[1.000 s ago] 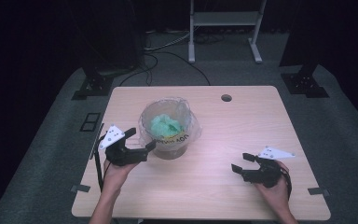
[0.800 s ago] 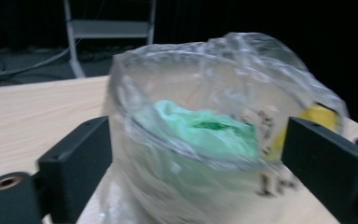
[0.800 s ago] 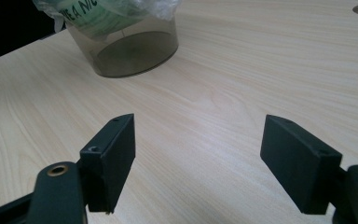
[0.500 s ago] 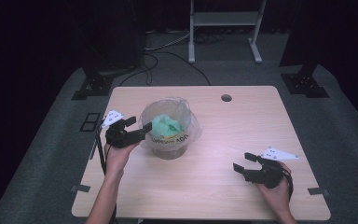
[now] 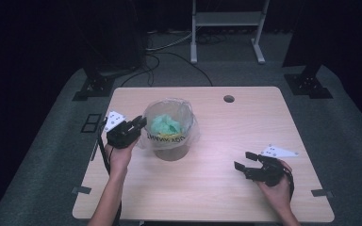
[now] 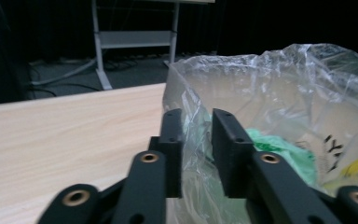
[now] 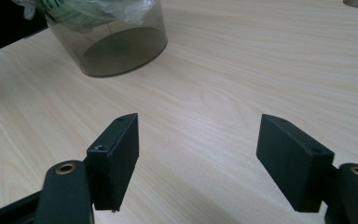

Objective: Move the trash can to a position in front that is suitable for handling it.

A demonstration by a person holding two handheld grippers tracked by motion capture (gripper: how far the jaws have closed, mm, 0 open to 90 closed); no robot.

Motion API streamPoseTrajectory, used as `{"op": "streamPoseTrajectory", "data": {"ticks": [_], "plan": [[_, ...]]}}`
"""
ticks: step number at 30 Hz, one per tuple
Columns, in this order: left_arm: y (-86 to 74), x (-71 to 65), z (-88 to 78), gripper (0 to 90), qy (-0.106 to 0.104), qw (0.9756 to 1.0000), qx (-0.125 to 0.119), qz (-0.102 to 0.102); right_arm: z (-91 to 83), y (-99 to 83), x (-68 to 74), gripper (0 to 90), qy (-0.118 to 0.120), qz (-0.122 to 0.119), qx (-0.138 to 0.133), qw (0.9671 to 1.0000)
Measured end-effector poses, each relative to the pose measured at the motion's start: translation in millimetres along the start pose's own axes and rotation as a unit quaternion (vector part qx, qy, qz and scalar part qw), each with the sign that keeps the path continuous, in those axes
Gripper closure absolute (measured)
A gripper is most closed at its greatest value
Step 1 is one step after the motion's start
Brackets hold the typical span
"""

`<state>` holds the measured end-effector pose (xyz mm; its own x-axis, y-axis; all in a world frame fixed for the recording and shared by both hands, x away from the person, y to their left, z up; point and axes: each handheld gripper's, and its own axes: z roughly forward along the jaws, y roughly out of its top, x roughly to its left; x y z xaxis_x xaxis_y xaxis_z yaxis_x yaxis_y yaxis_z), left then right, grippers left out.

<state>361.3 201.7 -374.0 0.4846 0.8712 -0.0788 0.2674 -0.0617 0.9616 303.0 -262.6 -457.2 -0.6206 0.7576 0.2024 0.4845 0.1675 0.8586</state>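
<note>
Nearest the person, at about 4 o'clock on the desk (image 5: 217,188), the right hand-held gripper (image 5: 246,162) rests low over bare wood with its jaws spread wide and nothing between them. It is well apart from the bin and plays no part for now.

Farther in, at about 9 o'clock of the small translucent bin (image 5: 172,149), the left hand-held gripper (image 5: 137,124) sits at the rim of the clear plastic liner bag (image 6: 279,93). In the left gripper view its jaws stand narrowly apart with a fold of the film's edge between them; whether they already nip it cannot be told. Inside the bag lie crumpled green waste (image 5: 165,125) and a scrap of yellow.

The step in hand looks like taking hold of the liner's rim, perhaps to lift or gather it. To do it well, close on a doubled fold rather than one thin layer, since film this slack slides out easily. Pull gently upward, not sideways, as the light bin may tip or skid. The free gripper could steady the bin's wall or take the opposite rim at 3 o'clock.
</note>
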Motion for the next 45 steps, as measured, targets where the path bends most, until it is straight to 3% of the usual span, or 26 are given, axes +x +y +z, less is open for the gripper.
{"op": "streamPoseTrajectory", "data": {"ticks": [3,5,14,18,29,34,42,45], "plan": [[-0.2,0.3,-1.6,84.1,0.001,1.0000,-0.006,0.004,0.9,10.3,0.3,29.9,0.003,0.000,0.004,1.0000],[-0.6,0.9,-3.0,87.2,-0.010,0.9999,-0.012,0.002,1.7,20.5,0.2,30.7,0.007,-0.001,0.010,0.9999],[0.1,-2.9,-4.3,88.3,-0.031,0.9995,-0.010,0.007,8.9,85.7,4.5,32.7,0.038,0.012,0.016,0.9991],[2.6,-1.8,-4.8,88.4,-0.039,0.9992,-0.005,0.001,19.7,111.9,8.4,32.1,0.066,0.019,0.022,0.9974],[8.6,-5.0,-2.7,88.6,-0.065,0.9979,0.000,0.000,55.1,162.0,32.5,29.2,0.107,0.023,0.009,0.9940],[12.1,-4.8,-3.6,88.6,-0.068,0.9977,-0.003,0.004,75.4,180.8,48.1,28.6,0.111,0.016,0.012,0.9936],[15.1,-7.2,-3.0,89.0,-0.075,0.9971,-0.004,0.012,101.5,200.5,66.5,31.1,0.098,0.005,0.024,0.9949],[16.5,-8.1,-2.3,89.0,-0.080,0.9967,-0.004,0.009,110.4,205.1,71.0,35.0,0.081,0.002,0.039,0.9959]]}}
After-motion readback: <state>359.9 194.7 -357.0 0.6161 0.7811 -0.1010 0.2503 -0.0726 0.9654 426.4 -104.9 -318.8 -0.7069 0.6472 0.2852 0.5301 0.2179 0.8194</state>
